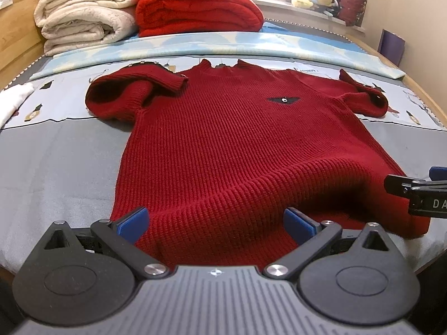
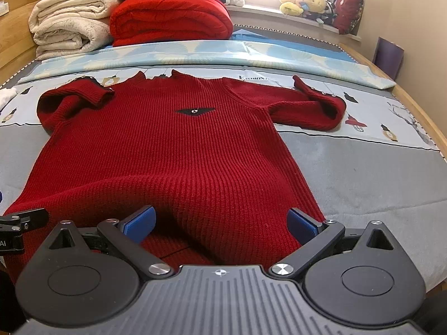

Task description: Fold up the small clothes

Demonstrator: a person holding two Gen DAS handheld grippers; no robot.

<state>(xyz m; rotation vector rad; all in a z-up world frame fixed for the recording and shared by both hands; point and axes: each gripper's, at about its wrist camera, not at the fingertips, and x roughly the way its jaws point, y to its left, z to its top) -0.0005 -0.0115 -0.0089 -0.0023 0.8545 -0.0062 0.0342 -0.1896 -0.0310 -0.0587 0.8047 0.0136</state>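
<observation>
A dark red knit short-sleeved sweater (image 1: 232, 139) lies flat, front up, on the bed, collar far, hem near; it also shows in the right wrist view (image 2: 173, 156). A small black patch (image 1: 283, 100) sits on its chest. The near hem bulges up in a soft ridge. My left gripper (image 1: 216, 223) is open, its blue pads (image 1: 134, 222) straddling the left part of the hem. My right gripper (image 2: 220, 223) is open over the hem's right part, and its tip (image 1: 410, 187) shows at the right edge of the left wrist view. Neither holds cloth.
The bed (image 1: 56, 173) has a grey cover with a cartoon-print band. Folded cream blankets (image 1: 83, 19) and a folded red blanket (image 1: 198, 8) are stacked at the head. Plush toys (image 2: 307, 5) sit on the windowsill. A wooden bed frame (image 2: 419, 117) runs along the right.
</observation>
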